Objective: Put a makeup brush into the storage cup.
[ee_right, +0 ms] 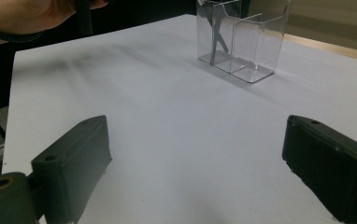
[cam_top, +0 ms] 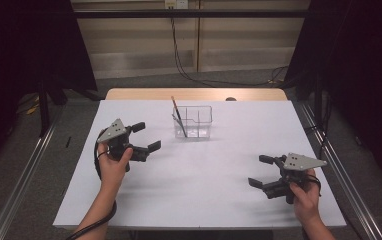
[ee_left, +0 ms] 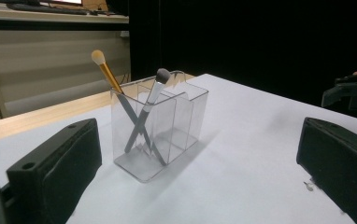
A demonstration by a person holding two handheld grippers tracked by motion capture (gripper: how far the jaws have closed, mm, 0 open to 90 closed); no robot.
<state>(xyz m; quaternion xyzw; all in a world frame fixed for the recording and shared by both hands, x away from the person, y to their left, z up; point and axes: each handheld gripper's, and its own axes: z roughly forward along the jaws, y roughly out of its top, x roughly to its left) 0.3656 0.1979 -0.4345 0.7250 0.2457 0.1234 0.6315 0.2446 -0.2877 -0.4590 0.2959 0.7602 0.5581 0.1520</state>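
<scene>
A clear holder (cam_top: 193, 122) is standing upright on the white table (cam_top: 199, 200), toward its far middle. Two brushes (ee_left: 120, 100) are leaning crossed in one end compartment, heads up. The left gripper (cam_top: 146, 136) is hovering near the holder's left side, its jaws gaping wide and holding nothing. The right gripper (cam_top: 259, 171) is sitting well apart at the table's near right, its jaws likewise spread wide and empty, pointing toward the holder.
</scene>
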